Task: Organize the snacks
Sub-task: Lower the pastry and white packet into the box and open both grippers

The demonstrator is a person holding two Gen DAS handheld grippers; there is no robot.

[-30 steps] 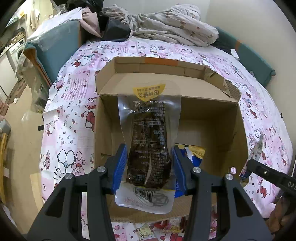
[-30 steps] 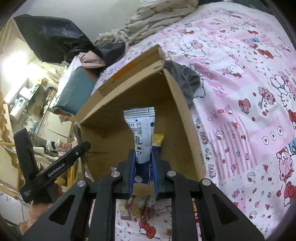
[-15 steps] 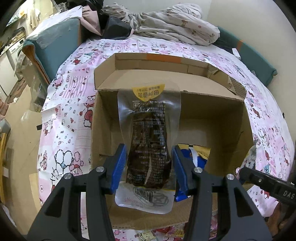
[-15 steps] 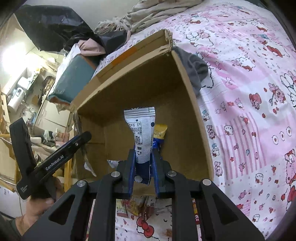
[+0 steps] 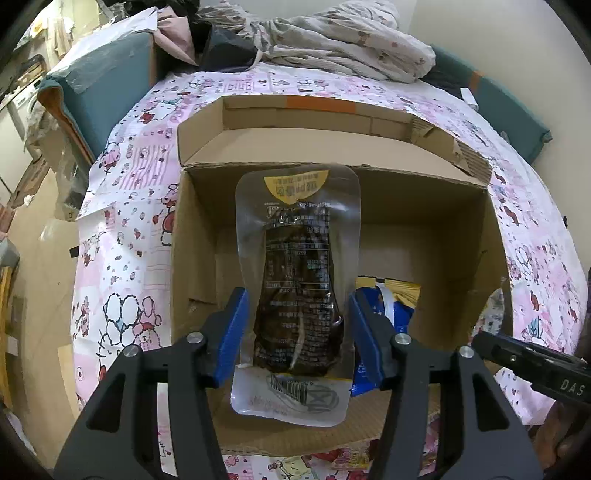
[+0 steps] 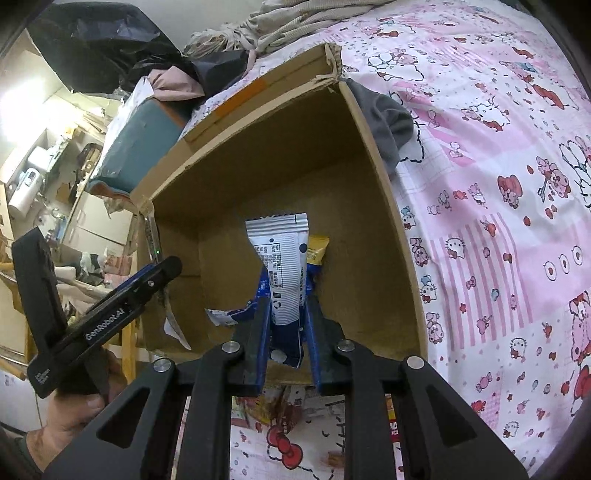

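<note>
Your left tongs (image 5: 295, 325) clamp a clear pouch (image 5: 297, 291) above the cardboard box (image 5: 192, 258) on the bed; right tongs (image 6: 286, 328) pinch a white sachet (image 6: 284, 273). Releasing together could tangle both, or the slippery pouch may slide out early.

You're over a bed (image 5: 122, 236) in a pink cartoon-print sheet — a rumpled blanket (image 5: 343, 48) heaped at its far edge against a pale wall (image 5: 480, 33). Off its left edge, a teal cushion (image 5: 107, 85), tan floor (image 5: 40, 258) and bright cluttered shelves (image 6: 40, 166)
</note>
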